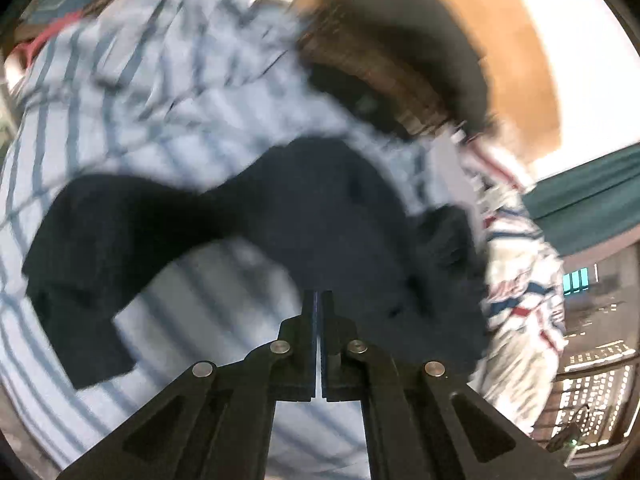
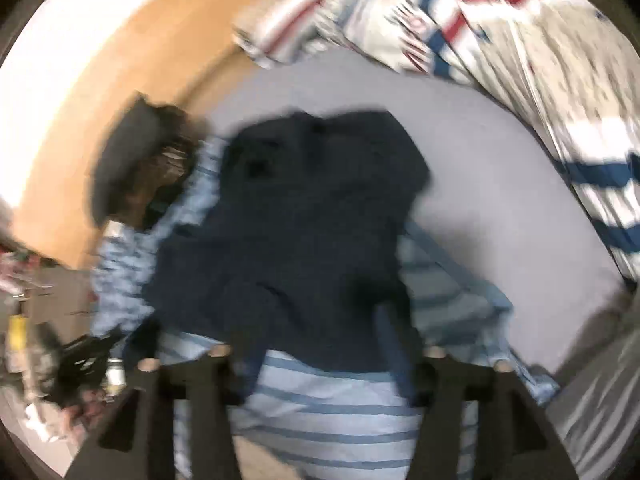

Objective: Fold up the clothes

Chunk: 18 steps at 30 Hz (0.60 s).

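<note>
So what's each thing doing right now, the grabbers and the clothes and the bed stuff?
left gripper: shut, with no cloth seen between its tips.
right gripper: open, nothing held.
dark navy garment: spread out, rumpled, lying on the striped cloth.
blue striped cloth: spread flat under the navy garment.
patterned quilt: bunched up at the bed's edge.
dark clothes pile: heaped, unfolded.

Navy garment, plain. Light-blue sheet with darker blue stripes, maybe checked, too blurred to say. Far right: white quilt, red and blue bands. Tan headboard. Grippers black.
</note>
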Each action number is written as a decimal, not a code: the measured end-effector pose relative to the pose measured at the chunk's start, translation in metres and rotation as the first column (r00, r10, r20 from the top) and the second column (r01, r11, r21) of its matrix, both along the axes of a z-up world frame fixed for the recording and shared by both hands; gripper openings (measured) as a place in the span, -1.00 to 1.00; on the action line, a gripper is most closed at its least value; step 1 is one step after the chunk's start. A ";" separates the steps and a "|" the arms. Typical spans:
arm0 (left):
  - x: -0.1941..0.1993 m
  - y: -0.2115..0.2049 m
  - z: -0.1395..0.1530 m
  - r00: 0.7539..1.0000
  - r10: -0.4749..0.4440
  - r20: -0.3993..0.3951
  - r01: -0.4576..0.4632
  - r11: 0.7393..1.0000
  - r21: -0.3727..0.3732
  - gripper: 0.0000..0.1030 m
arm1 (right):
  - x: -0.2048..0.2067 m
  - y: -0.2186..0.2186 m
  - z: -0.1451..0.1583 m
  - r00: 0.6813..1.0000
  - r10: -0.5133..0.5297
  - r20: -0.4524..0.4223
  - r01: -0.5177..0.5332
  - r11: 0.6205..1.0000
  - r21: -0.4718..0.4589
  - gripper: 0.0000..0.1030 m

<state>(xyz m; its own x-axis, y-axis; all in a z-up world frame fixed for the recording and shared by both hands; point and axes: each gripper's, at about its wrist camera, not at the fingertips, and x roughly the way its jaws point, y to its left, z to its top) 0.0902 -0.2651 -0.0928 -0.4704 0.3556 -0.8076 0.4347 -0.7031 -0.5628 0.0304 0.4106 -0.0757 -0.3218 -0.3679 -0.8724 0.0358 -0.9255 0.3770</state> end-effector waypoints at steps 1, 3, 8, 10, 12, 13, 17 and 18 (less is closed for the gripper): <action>0.001 0.000 -0.014 0.999 -0.001 0.044 0.000 0.999 0.036 -0.99 | -0.003 -0.001 -0.017 0.999 -0.003 0.034 0.003 1.000 0.020 0.18; 0.011 -0.001 -0.039 0.995 0.013 0.095 -0.027 0.989 0.144 -0.97 | -0.009 -0.004 -0.053 0.994 -0.013 0.104 0.005 0.997 0.075 0.19; 0.010 0.006 -0.063 0.989 0.020 0.146 -0.043 0.988 0.151 -0.93 | -0.014 -0.015 -0.107 0.986 -0.014 0.164 -0.011 0.988 0.153 0.26; -0.003 0.013 -0.068 0.988 0.014 0.156 -0.036 0.989 0.141 -0.38 | -0.014 -0.017 -0.112 0.986 -0.007 0.166 -0.012 0.993 0.113 0.50; -0.017 0.020 -0.072 0.987 0.007 0.163 -0.029 0.991 0.130 0.50 | -0.016 -0.021 -0.121 0.983 0.003 0.181 -0.022 0.994 0.103 0.57; -0.025 0.026 -0.073 0.988 0.005 0.152 -0.023 0.992 0.123 0.59 | -0.017 -0.023 -0.126 0.981 0.008 0.193 -0.031 0.993 0.113 0.57; -0.053 0.058 -0.084 0.984 -0.095 0.152 0.077 0.990 0.116 0.43 | -0.010 -0.031 -0.128 0.985 0.040 0.168 -0.060 0.991 0.116 0.45; -0.058 0.069 -0.087 0.980 -0.131 0.152 0.116 0.988 0.099 0.06 | -0.008 -0.032 -0.125 0.986 0.053 0.155 -0.069 0.993 0.098 -0.04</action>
<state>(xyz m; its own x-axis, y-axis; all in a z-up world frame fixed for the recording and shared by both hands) 0.0317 -0.1963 -0.1798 -0.2873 0.4771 -0.8305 0.4361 -0.7068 -0.5569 0.0224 0.3789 -0.2003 -0.1621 -0.2883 -0.9437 0.0426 -0.9575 0.2852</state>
